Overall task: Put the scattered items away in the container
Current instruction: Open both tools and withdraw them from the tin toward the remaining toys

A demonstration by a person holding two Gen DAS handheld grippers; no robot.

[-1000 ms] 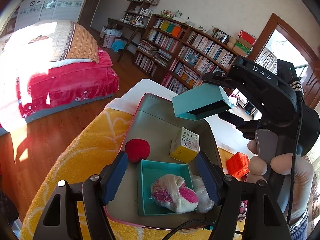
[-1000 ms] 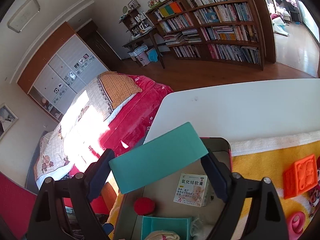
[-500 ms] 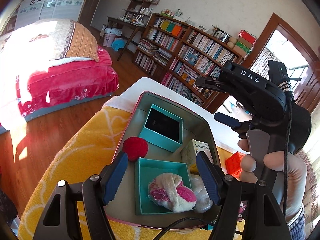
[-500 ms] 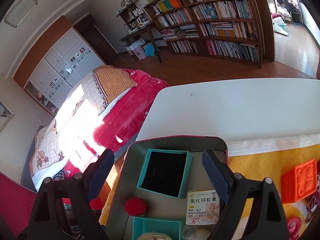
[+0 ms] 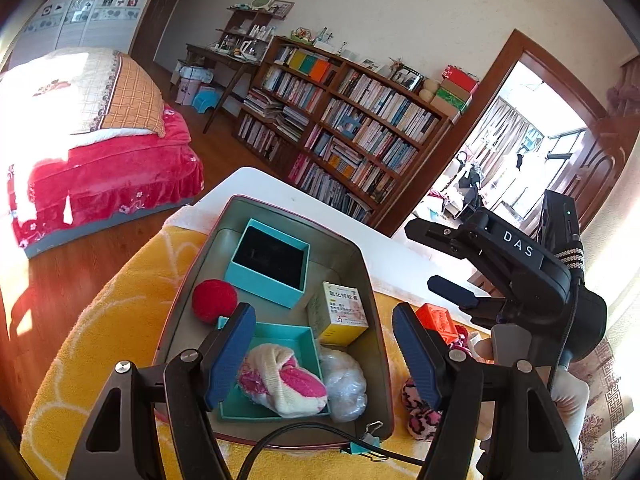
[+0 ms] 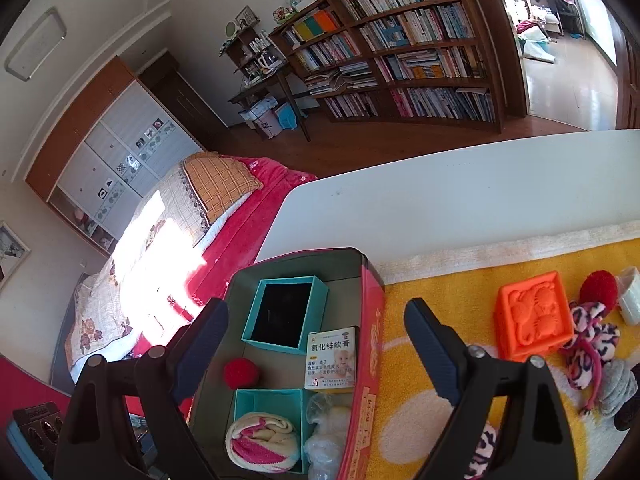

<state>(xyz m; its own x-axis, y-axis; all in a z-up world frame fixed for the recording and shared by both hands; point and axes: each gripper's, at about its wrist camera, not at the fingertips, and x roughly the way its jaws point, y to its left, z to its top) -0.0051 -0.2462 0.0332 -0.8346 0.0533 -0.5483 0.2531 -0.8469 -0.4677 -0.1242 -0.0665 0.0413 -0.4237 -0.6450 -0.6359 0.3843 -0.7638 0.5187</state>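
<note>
The grey tin (image 5: 362,264) with a pink rim stands on the yellow towel. Inside lie a teal box with a black lining (image 5: 272,264), a red ball (image 5: 214,300), a yellow medicine box (image 5: 340,312), a teal tray holding a rolled pink-and-white sock (image 5: 280,376), and a clear bag (image 5: 344,384). My left gripper (image 5: 323,308) hovers open over the tin's near half, empty. My right gripper (image 6: 316,306) is open and empty above the tin's right wall (image 6: 368,320). On the towel to its right sit an orange cube (image 6: 532,316), another red ball (image 6: 598,288) and a pink patterned sock (image 6: 588,340).
The yellow towel (image 5: 100,328) covers a white table (image 6: 440,200) whose far edge drops to a wooden floor. A grey item (image 6: 618,388) and a white object (image 6: 632,292) lie at the far right. A binder clip (image 5: 360,446) and a cable lie by the tin's near rim.
The right gripper let go of the teal box, which now rests at the tin's far end. That gripper then drew back to the right. The left gripper shifted slightly.
</note>
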